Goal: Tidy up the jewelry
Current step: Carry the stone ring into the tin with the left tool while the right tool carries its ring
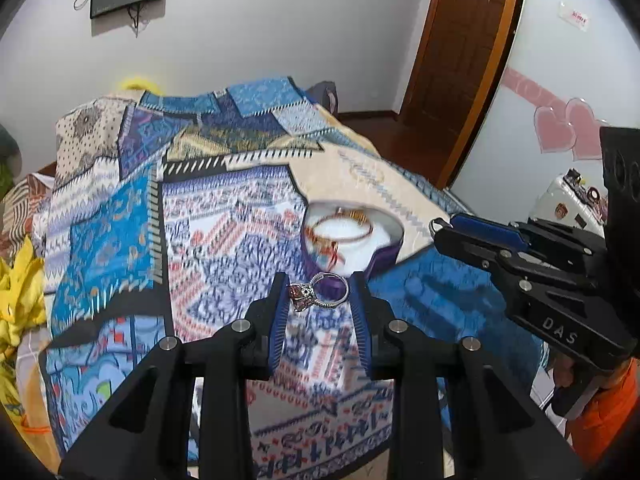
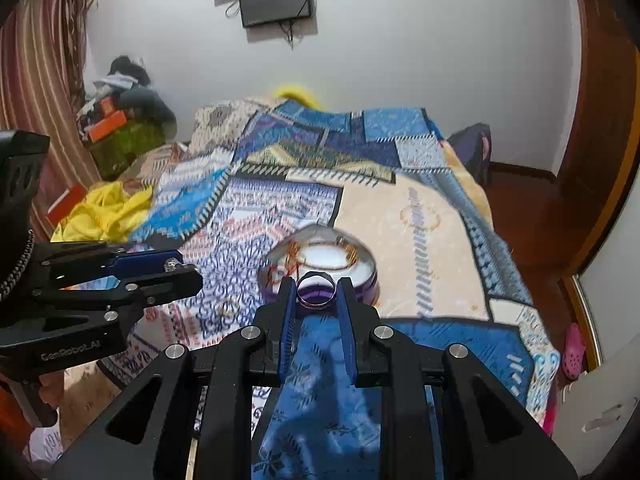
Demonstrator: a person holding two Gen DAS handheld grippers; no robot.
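Note:
A heart-shaped purple jewelry box (image 1: pixel 384 258) with a white inside lies on the patterned bedspread; it also shows in the right wrist view (image 2: pixel 370 276). A gold bangle (image 1: pixel 340 226) and red-gold pieces lie in it. My left gripper (image 1: pixel 320 292) is shut on a silver ring with a reddish stone (image 1: pixel 316 294), just before the box. My right gripper (image 2: pixel 316 290) is shut on a plain silver band ring (image 2: pixel 315 289), close to the box's near wall. The right gripper shows from the side in the left wrist view (image 1: pixel 436 226). A thin gold ring (image 2: pixel 227 307) lies on the bedspread.
The patchwork bedspread (image 1: pixel 224 208) covers the bed. Yellow cloth (image 2: pixel 102 210) lies at its left side. A brown door (image 1: pixel 460 52) stands at the right. A white suitcase (image 1: pixel 568 200) and pink heart stickers (image 1: pixel 560 130) are by the right wall.

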